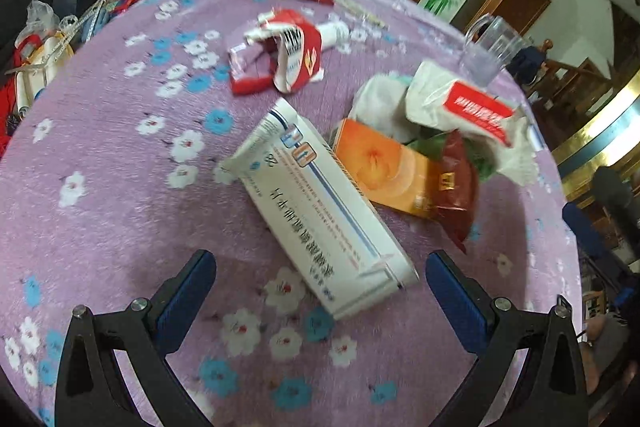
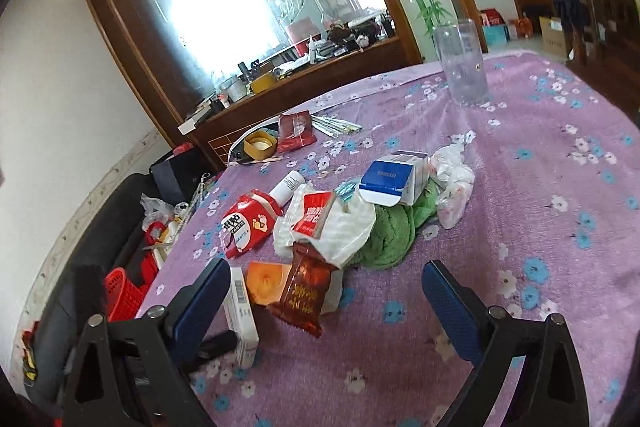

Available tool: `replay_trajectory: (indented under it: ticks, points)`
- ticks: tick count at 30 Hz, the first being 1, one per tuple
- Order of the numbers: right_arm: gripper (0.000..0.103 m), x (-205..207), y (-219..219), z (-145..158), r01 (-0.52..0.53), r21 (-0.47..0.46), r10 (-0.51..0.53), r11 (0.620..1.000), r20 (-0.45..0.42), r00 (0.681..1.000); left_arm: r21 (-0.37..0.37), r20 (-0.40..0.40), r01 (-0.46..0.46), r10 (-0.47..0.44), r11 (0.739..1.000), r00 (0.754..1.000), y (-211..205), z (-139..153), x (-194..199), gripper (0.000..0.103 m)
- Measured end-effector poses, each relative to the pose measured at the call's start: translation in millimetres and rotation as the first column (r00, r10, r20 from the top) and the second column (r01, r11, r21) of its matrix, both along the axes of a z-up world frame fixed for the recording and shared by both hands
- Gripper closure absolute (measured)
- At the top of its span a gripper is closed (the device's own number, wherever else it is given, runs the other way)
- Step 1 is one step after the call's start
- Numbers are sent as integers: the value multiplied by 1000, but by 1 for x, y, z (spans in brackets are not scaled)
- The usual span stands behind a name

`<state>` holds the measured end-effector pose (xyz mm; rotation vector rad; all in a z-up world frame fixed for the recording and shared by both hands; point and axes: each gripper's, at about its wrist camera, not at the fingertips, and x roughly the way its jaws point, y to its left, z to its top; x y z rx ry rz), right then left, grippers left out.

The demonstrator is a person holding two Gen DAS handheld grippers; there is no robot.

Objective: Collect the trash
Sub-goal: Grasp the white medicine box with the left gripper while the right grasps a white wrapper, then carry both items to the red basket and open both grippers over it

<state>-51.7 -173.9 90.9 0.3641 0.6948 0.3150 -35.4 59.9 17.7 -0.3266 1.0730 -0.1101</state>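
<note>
Trash lies heaped mid-surface on the purple floral cloth (image 1: 100, 155). Left gripper (image 1: 320, 275): jaws released, spread wide, the near end of a long white carton (image 1: 320, 211) lying between them, untouched; bare cloth either side. Right gripper (image 2: 326, 291): jaws released, a brown snack wrapper (image 2: 304, 299) between them, clear cloth beside the right-hand jaw. Beyond the heap, a clear plastic cup (image 2: 462, 63) stands near the far edge.

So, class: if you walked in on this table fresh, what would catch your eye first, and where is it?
Probably the litter heaped mid-table on the purple flowered tablecloth: a long white carton lying just ahead of the open left claw, with an orange box and a dark red wrapper beside it. Behind the heap, a clear plastic cup stands upright, alone, at the far edge.
</note>
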Motion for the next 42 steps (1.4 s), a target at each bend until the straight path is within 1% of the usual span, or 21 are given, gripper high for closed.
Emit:
replay_trajectory:
  ticks: [2, 3, 4, 6, 7, 9, 11, 13, 14, 15, 17, 19, 20, 22, 24, 27, 31, 34, 37, 40, 42]
  points:
    - [7, 12, -5, -5, 2, 36, -1, 999, -24, 1000, -5, -18, -3, 3, 1000, 1000, -5, -5, 7, 0]
    - [13, 20, -7, -8, -2, 64, 5, 998, -38, 999, 5, -21, -8, 8, 1000, 1000, -6, -6, 10, 0]
    - [16, 26, -10, -12, -4, 91, 8, 996, -52, 999, 27, -23, -17, 17, 999, 1000, -8, -7, 12, 0]
    - [23, 40, -12, -17, -2, 134, 13, 991, -84, 996, 54, -20, -32, 33, 998, 999, -10, -6, 16, 12]
    - [25, 49, -14, -20, -4, 163, 21, 987, -101, 995, 78, -20, -44, 45, 996, 999, -10, -6, 17, 15]
    - [29, 61, -13, -23, -7, 191, 30, 982, -115, 993, 98, -21, -55, 57, 994, 998, -9, -6, 20, 28]
    - [30, 72, -9, -25, -7, 193, 32, 981, -124, 992, 105, -19, -52, 54, 993, 998, -5, -5, 19, 32]
    - [45, 83, -4, -31, 5, 180, 23, 984, -154, 988, 117, -14, -43, 45, 992, 999, -3, -5, 17, 37]
    - [60, 87, -2, -33, 5, 184, 27, 983, -168, 985, 118, -12, -41, 43, 992, 999, 0, -4, 16, 41]
    - [63, 90, -1, -38, 2, 200, 35, 980, -179, 983, 112, -9, -42, 43, 993, 999, 3, -4, 12, 43]
    - [64, 87, 2, -44, -2, 223, 43, 975, -177, 983, 103, 0, -47, 47, 994, 999, 10, -3, 4, 45]
    - [65, 75, 7, -40, -4, 199, 34, 980, -147, 989, 84, 13, -52, 51, 995, 999, 17, -2, -5, 45]
    - [66, 69, 8, -38, -4, 201, 32, 980, -137, 990, 78, 18, -55, 54, 995, 998, 20, -2, -8, 45]
    - [67, 52, 9, -31, -15, 219, 36, 976, -96, 995, 78, 54, -59, 55, 995, 997, 27, 6, -23, 45]
    - [68, 33, 12, -18, 0, 195, 10, 981, -51, 999, 106, 94, -76, 66, 991, 993, 31, 14, -37, 45]
    - [68, 6, 21, 6, -1, 173, -5, 985, 32, 999, 99, 147, -91, 76, 991, 986, 42, 31, -55, 45]
    - [68, -17, 38, 32, -45, 148, 29, 988, 106, 994, 99, 212, -126, 103, 987, 972, 57, 57, -77, 45]
    - [68, -28, 56, 45, -96, 145, 77, 985, 131, 988, 90, 256, -158, 130, 983, 958, 68, 74, -99, 45]
    - [68, -35, 71, 49, -130, 148, 109, 980, 143, 984, 89, 287, -185, 153, 979, 946, 81, 86, -117, 45]
    - [68, -41, 86, 54, -161, 158, 136, 974, 155, 979, 79, 313, -208, 173, 975, 934, 94, 97, -129, 45]
    - [68, -43, 99, 57, -181, 155, 156, 971, 161, 975, 95, 330, -227, 184, 969, 926, 102, 102, -132, 45]
